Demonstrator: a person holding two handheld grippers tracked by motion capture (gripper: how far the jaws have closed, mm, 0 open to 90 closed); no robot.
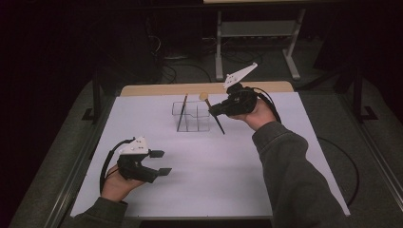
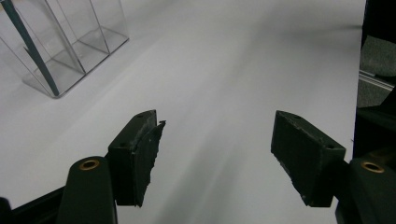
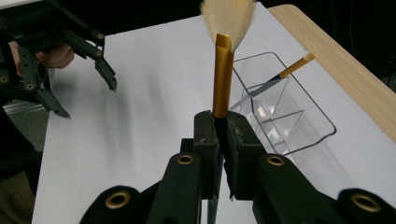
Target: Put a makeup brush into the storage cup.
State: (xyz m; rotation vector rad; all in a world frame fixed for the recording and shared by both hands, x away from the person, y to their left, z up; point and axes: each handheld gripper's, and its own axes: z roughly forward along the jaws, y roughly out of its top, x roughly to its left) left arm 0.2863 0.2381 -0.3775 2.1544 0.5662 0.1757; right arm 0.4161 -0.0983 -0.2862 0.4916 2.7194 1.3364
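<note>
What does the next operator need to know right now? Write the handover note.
Right gripper: fingers shut on a makeup brush with a gold ferrule, held above the table beside the clear organizer.
Left gripper: open, nothing held, near the table's front left.
Done: a thin brush already stands in the organizer.
Left: probably put the held brush into a compartment.

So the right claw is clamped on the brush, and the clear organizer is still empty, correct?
Not empty. The right claw does clamp the brush, but the clear organizer already holds a pencil-like stick leaning in one compartment, as the right gripper view shows.
</note>
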